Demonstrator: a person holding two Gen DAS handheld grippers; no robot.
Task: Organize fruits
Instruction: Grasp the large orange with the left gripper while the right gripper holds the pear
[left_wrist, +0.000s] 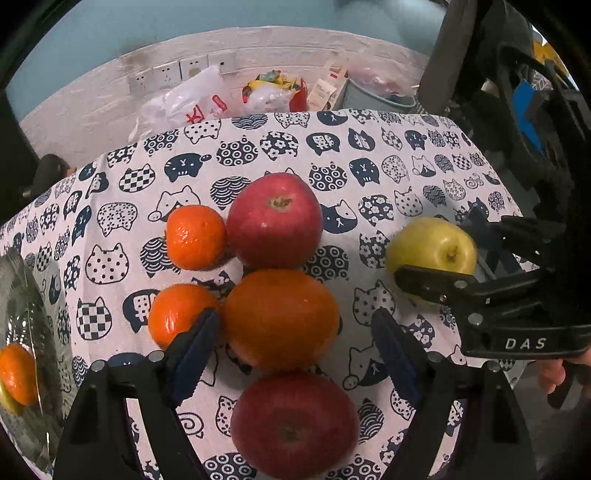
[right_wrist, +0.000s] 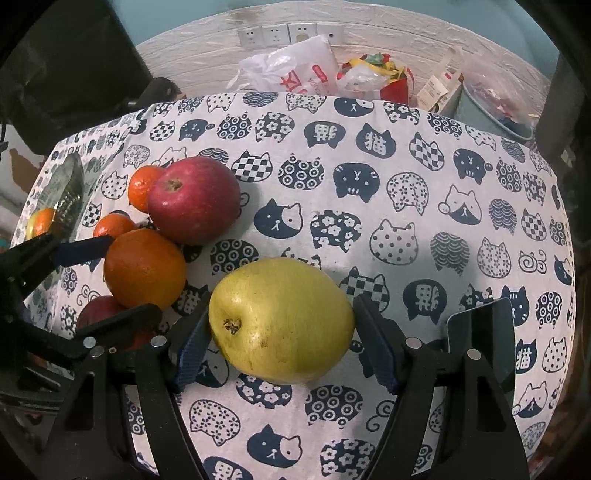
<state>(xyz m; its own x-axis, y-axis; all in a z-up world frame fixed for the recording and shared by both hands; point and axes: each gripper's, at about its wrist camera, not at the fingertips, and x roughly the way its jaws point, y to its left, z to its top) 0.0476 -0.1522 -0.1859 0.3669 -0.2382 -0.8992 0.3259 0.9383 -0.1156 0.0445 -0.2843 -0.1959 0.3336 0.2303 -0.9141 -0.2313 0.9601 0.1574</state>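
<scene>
Fruits cluster mid-counter: orange (left_wrist: 280, 317) sits between the spread left tool (left_wrist: 295, 350), yellow apple (right_wrist: 280, 319) is pinched by the right tool (right_wrist: 280, 345), open cloth (right_wrist: 424, 206) rightward.

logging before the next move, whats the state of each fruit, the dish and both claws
yellow apple: on cloth, between right claw pads
big orange: on cloth, between left claw fingers, ungripped
red apples: on cloth
small oranges: on cloth
glass dish: holds one orange
</scene>
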